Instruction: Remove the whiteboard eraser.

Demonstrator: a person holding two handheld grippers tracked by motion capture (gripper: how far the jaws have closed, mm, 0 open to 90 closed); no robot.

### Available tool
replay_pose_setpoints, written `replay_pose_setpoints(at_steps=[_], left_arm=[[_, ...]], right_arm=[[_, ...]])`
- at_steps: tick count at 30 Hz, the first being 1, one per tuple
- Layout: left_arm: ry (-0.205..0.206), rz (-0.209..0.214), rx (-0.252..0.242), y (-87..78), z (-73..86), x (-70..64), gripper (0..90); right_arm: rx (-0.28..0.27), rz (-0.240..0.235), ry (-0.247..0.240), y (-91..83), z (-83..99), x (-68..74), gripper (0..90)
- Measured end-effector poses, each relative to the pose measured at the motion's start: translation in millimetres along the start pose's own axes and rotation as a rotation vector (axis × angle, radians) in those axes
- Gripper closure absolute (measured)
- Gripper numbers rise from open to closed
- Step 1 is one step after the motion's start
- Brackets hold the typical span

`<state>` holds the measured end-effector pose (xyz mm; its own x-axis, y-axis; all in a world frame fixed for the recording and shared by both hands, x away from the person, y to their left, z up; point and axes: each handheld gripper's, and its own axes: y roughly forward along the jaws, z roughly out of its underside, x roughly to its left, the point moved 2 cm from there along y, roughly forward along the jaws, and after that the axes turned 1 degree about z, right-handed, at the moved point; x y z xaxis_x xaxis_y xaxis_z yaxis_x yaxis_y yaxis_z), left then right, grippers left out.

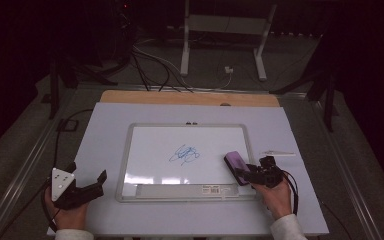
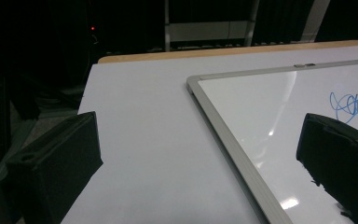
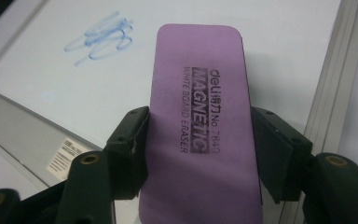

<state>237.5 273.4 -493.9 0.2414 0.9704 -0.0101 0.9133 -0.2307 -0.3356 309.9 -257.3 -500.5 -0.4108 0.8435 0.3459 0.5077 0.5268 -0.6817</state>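
A whiteboard [image 1: 187,131] with a silver frame lies flat on the white table, a blue scribble [image 1: 184,154] near its middle. My right gripper [image 1: 245,171] is shut on a purple magnetic whiteboard eraser [image 1: 236,166] over the board's lower right corner. In the right gripper view the eraser [image 3: 200,121] sits clamped between both jaws, with the scribble [image 3: 101,37] beyond it at upper left. My left gripper [image 1: 101,181] rests left of the board, open with nothing between its jaws. From the left gripper view I see the board's frame [image 2: 223,126] and the scribble [image 2: 352,106] at right.
A white marker [image 1: 278,153] lies on the table right of the board. The board's pen tray [image 1: 185,190] runs along its near edge. A wooden table edge [image 1: 190,98] shows at the back, with cables and a stand on the floor beyond.
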Motion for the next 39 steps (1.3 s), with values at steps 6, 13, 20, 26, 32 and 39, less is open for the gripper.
replay_pose_setpoints(at_steps=[6,13,20,26,32,39], left_arm=[[0.003,0.000,0.002,0.1,0.1,-0.6,0.6],[0.006,-0.002,0.004,0.6,0.3,-1.1,0.6],[0.008,-0.003,0.006,0.7,0.6,-1.0,0.6],[0.008,-0.004,0.008,1.1,0.8,-1.1,0.6],[0.006,-0.004,0.009,1.2,1.0,-1.0,0.6],[0.005,-0.004,0.011,1.3,1.4,-0.9,0.6]], right_arm=[[-0.029,-0.004,-0.006,-5.2,-4.3,3.6,41.2],[-0.075,0.007,-0.032,-14.2,-14.4,12.6,41.2],[-0.112,0.010,-0.044,-18.9,-25.1,18.4,41.2],[-0.127,0.006,-0.054,-16.5,-32.4,23.5,41.2],[-0.138,0.005,-0.067,-13.0,-42.6,28.4,41.2],[-0.145,0.011,-0.087,-10.4,-53.9,34.4,41.2]])
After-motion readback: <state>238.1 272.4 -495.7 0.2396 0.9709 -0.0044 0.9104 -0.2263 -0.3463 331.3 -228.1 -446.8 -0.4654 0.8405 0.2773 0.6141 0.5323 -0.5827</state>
